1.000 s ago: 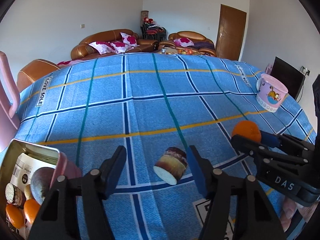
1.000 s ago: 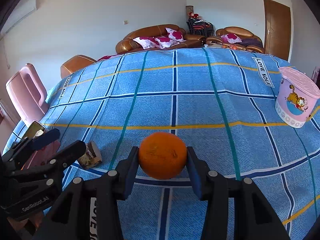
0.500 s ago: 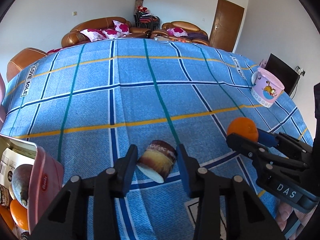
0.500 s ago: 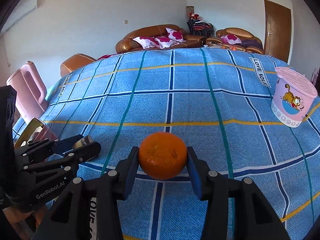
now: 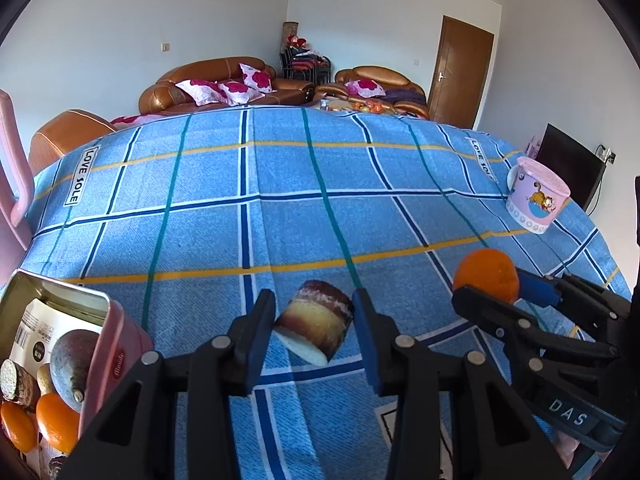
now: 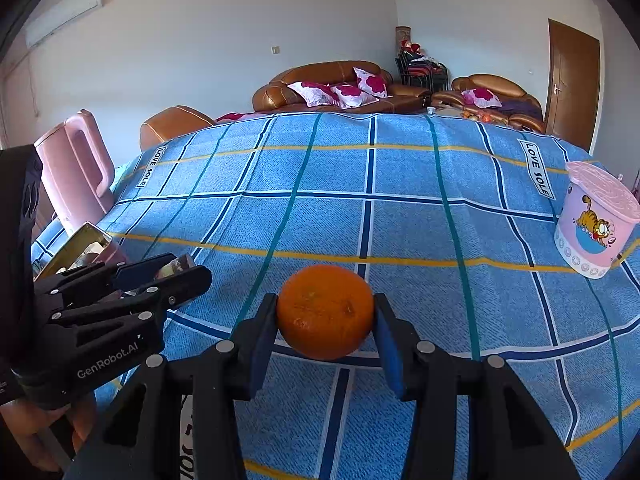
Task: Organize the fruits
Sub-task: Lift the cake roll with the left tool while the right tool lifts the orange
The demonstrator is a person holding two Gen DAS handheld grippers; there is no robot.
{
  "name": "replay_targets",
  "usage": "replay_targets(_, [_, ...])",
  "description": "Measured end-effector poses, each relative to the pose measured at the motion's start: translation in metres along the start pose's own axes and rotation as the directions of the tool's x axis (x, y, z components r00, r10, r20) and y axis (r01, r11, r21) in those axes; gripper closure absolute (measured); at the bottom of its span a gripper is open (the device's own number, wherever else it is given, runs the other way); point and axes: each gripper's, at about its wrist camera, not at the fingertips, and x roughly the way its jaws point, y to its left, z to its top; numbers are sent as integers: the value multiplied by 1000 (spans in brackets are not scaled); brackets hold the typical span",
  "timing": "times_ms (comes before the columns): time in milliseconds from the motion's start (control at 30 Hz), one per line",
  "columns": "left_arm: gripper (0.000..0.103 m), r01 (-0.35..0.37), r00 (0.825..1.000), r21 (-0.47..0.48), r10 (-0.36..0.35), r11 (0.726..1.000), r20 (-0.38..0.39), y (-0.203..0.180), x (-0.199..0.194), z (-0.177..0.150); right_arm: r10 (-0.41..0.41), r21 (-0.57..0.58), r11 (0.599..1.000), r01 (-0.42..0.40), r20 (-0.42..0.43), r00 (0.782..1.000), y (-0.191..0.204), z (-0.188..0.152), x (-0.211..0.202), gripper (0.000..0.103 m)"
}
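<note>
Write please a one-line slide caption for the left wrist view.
Left gripper shut on a cut brownish fruit piece above the blue checked cloth; right gripper holds an orange.

Three oranges (image 5: 486,276), one sugarcane piece (image 5: 314,326), one pink tin (image 5: 108,344), one lidded cup (image 5: 536,200)

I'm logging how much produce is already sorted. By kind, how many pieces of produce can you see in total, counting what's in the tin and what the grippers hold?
Oranges: 3, one in the right gripper, two in the tin
Cut sugarcane-like pieces: 2, one in the left gripper, one in the tin
Round brownish fruit: 1, in the tin
Total: 6 visible
</note>
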Motion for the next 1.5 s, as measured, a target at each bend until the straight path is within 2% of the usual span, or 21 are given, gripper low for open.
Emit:
replay_targets(633, [62,-47,993,14,45,999,106,-2,-20,-1,15,-36,999,-12,87,996,7,0,-17,55])
replay_targets(933, [62,-70,982,33,63,997,176,-8,-32,-3,16,-40,999,-11,129,991,8,-2,-24,55])
replay_targets(1500, [62,-98,962,23,89,995,257,-9,-47,-7,20,-46,999,-10,214,977,8,-7,-41,55])
